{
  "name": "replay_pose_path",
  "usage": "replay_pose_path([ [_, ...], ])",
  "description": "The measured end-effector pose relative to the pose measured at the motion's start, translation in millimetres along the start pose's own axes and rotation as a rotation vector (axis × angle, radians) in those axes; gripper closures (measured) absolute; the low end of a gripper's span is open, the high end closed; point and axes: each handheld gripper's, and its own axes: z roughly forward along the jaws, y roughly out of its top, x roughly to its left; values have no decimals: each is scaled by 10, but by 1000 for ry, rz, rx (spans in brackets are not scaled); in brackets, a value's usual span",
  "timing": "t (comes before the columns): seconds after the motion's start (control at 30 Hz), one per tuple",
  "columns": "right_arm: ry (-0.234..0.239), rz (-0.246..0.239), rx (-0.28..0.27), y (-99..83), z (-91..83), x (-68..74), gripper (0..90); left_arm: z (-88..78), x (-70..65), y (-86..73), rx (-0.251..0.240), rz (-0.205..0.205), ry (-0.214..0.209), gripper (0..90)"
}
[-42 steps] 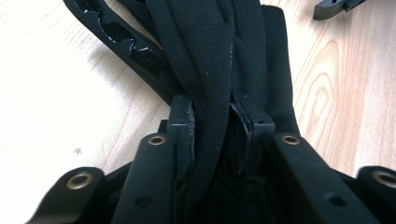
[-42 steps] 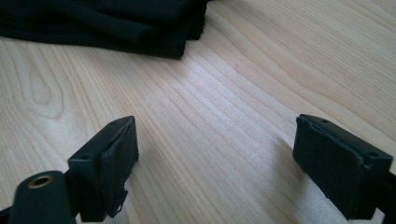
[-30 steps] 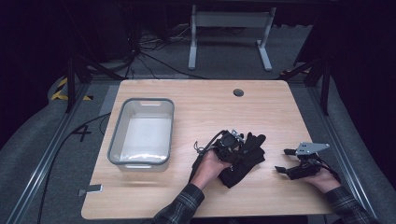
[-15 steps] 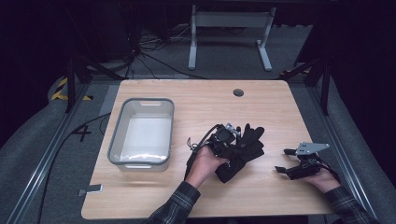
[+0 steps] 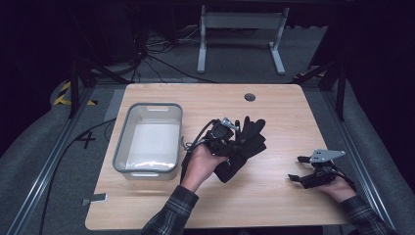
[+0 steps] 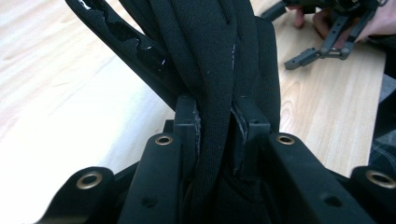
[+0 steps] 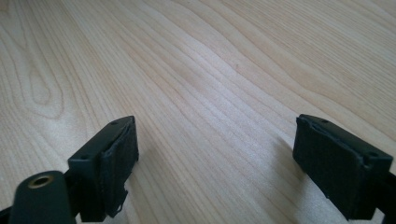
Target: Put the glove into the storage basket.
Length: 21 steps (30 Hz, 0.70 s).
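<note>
A: Surface?
B: Light wood-grain table (image 5: pixel 274 103), rounded corners, small round grommet (image 5: pixel 250 97) near far edge. Grey plastic bin (image 5: pixel 148 139) w/ white floor sits at left, upright.

A: Room?
B: Dark. Grey carpet around the table, black cables (image 5: pixel 161 63) on floor at far left, yellow-black hazard tape (image 5: pixel 66 93) far left, grey metal stand (image 5: pixel 240 36) beyond far edge. Small grey tab (image 5: pixel 95 199) sticks out at near-left corner.

A: Task item?
B: Black glove (image 5: pixel 247 142), mid-table, just right of bin, raised off the wood; its fingers point far-right.

A: Left gripper (image 6: pixel 215 126)?
C: Clenched on the glove; the left gripper view has fabric pinched between both pads, glove fingers fanning upward past them.

A: Right gripper (image 5: pixel 301 169)?
B: Released, jaws wide apart, bare wood between them. Sits low at near right of table, well apart from glove, grey plate on top.
</note>
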Motion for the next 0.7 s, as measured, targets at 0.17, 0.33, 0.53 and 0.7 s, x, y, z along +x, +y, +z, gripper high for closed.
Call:
replay_pose_path([
  [0.17,0,-1,-1,0,2,2,140,-224,109,-22,-18,-22,31,749],
  [0.33,3,-4,4,4,5,5,129,-503,245,-77,-49,-53,73,749],
  [0.53,3,-4,4,3,5,5,129,-742,412,-179,-64,-91,128,749],
  [0.7,3,-3,4,4,5,5,129,-1006,588,-329,-84,-146,174,749],
])
